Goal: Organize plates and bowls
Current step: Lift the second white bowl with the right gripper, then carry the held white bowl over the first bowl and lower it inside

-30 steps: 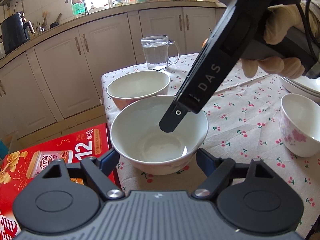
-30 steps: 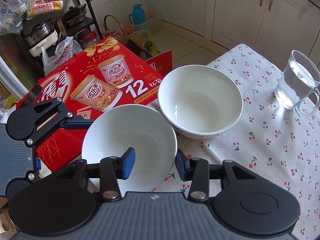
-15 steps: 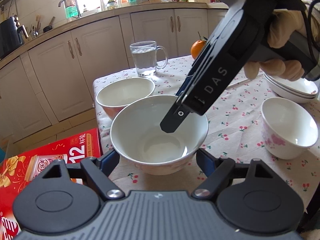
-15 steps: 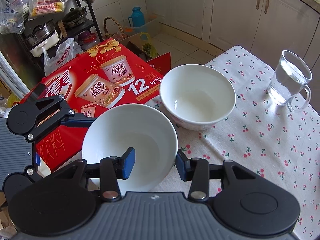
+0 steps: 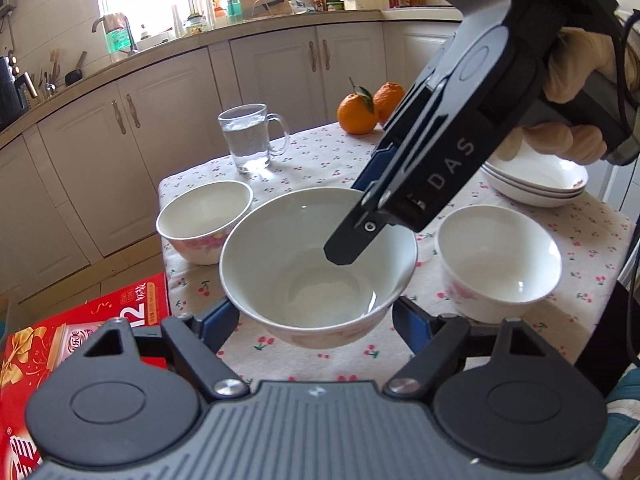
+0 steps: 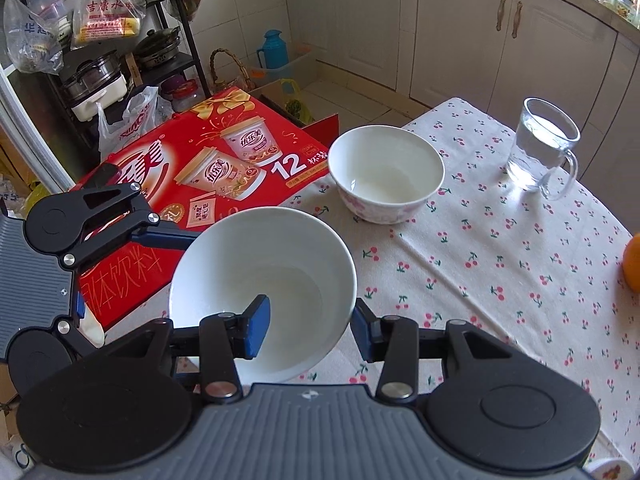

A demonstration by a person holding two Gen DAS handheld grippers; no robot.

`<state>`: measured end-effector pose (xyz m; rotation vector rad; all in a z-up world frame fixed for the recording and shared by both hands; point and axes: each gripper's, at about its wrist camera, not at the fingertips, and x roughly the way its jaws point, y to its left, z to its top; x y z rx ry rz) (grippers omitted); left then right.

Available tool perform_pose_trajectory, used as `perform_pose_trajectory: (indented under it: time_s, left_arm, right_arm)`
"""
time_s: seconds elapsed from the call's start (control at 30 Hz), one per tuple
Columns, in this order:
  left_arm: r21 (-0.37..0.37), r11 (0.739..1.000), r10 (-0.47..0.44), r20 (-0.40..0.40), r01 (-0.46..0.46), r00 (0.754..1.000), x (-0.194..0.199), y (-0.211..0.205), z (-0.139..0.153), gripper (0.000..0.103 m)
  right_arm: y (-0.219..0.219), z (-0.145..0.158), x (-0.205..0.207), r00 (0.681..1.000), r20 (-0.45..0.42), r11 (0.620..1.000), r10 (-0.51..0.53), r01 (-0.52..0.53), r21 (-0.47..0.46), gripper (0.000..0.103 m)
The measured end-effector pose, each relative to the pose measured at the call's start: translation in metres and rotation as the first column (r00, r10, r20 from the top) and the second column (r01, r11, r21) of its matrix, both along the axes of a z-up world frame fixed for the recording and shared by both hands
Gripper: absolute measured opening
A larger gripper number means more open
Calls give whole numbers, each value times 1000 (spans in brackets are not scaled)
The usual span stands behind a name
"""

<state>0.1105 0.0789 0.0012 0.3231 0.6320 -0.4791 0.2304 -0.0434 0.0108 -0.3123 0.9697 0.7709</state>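
Over desk [image 5: 328, 160] edge: bowl [image 5: 318, 266] pinched by right hand-held gripper [image 6: 306, 330]
Left hand-held gripper [image 5: 316, 324]: wide, straddling bowl
Next bowl [image 5: 498, 258]: 2 o'clock, nearer right

I read "DAS" on the right gripper [image 5: 452, 168] arm, "12" on the red box [image 6: 208, 176], Chinese print on a hanging bag [image 6: 106, 12].

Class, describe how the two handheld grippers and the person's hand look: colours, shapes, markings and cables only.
Both grippers are black, with a ribbed grey body, two round black discs and blue finger pads. The left gripper shows silver screws at its linkages. The right gripper has white "DAS" lettering on its side and a black cable trailing behind. The bare hand grips a grey handle.
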Motion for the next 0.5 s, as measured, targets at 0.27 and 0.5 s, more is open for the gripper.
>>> perform_pose_trajectory:
  time_s: [0.27,0.5]
  left_arm:
    - [1,999,-38,11,38,999,-22,-21,16,83]
    - [-3,997,-79,18,79,997,-34,-39,23,83]
  right_arm:
    - [-27,11,-28,1000,20,1000,-22,22,11,49]
    - [-51,17,-48,998,35,999,-45,45,18,49]
